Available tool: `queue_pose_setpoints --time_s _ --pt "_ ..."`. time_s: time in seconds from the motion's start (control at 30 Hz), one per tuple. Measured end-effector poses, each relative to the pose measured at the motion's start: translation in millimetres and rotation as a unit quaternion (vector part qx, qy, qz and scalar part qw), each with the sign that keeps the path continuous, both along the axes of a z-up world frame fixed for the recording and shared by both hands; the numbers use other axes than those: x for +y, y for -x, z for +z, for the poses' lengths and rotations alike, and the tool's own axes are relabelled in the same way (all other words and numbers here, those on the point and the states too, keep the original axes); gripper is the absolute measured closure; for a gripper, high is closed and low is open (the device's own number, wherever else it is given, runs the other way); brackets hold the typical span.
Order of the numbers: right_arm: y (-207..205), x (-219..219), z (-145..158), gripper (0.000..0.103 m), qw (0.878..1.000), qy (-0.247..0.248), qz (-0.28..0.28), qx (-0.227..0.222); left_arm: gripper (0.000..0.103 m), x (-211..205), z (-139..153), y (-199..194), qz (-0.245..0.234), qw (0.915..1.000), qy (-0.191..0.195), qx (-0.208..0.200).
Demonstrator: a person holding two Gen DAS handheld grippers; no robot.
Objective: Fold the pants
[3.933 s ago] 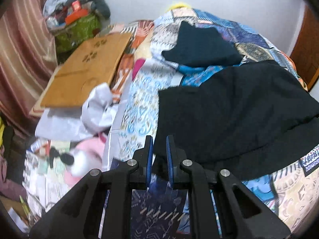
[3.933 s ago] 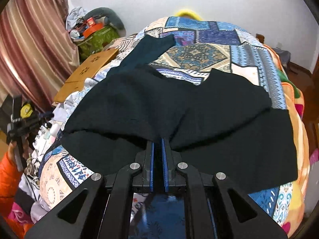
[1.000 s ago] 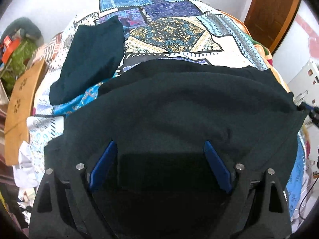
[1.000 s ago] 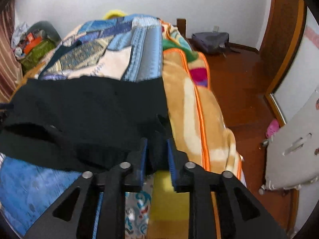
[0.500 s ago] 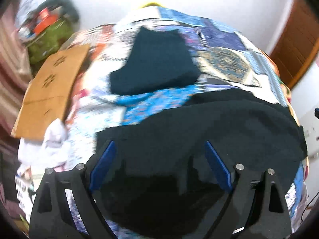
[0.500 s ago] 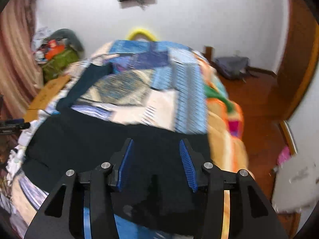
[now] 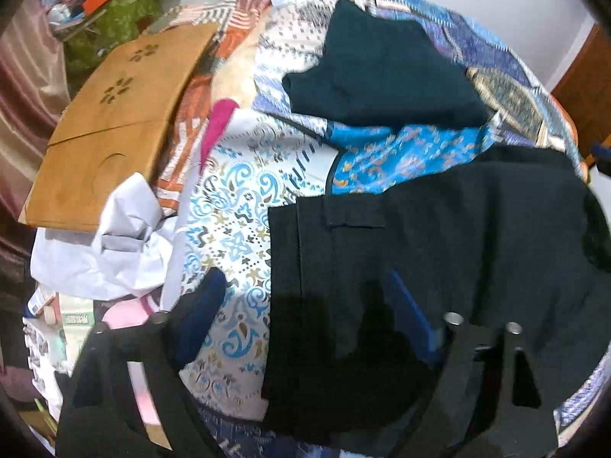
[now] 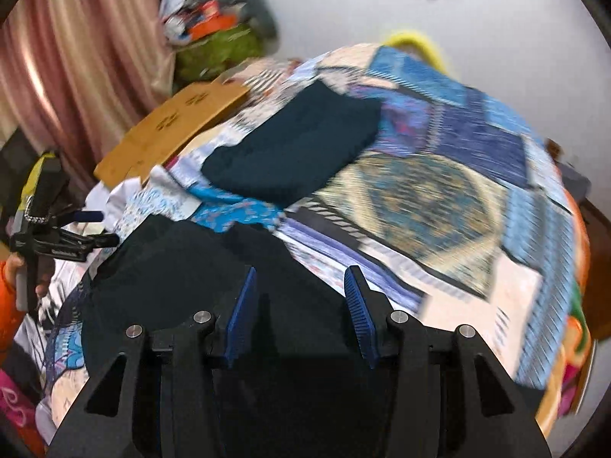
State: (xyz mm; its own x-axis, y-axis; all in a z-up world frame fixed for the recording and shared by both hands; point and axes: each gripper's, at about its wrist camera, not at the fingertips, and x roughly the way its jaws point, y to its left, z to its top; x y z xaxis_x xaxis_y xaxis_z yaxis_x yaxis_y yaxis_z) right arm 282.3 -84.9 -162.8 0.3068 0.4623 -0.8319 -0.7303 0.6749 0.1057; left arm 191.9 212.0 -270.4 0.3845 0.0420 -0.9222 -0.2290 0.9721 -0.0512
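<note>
- Pants (image 7: 439, 252), black, lie folded on the patterned quilt (image 7: 236, 206), filling the lower right of the left wrist view; their waistband edge runs down the middle of the frame.
- Left gripper (image 7: 305, 305): its jaws have just been closing and stand well apart. The left finger hangs over bare quilt, the right one over black cloth, with the waistband edge below the gap. No pad presses on cloth.
- Right gripper (image 8: 301, 301), lower centre of the right wrist view: jaws partly open, nothing pinched. The pants (image 8: 183, 267) spread under and to the left of its two blue pads (image 8: 240, 309).
- At the far left of that view, a hand in an orange sleeve (image 8: 7, 305) holds the other gripper.
- Writing: small printed packets at the lower left of the left wrist view are too blurred to read.
- Count: one pair of black pants; one folded dark teal garment (image 7: 382, 65) further up the bed, apart from the pants; one wooden board (image 7: 110, 122) at upper left; one crumpled white cloth (image 7: 114, 244) just below it.
</note>
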Motion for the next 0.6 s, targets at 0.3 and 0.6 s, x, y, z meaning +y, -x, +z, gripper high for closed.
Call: queue_pose_setpoints --time_s 0.3,0.6 --pt "-30.4 68.9 -44.0 0.059 0.995 0.037 0.044 0.078 0.051 -1.4 -41.7 -23.2 -0.004 0.9989 0.045 0.016" --pt "-40.1 98.6 -77.3 0.085 0.983 0.094 0.075 0.14 0.051 -12.8 -44.0 -11.3 -0.017 0.9998 -0.003 -0.008"
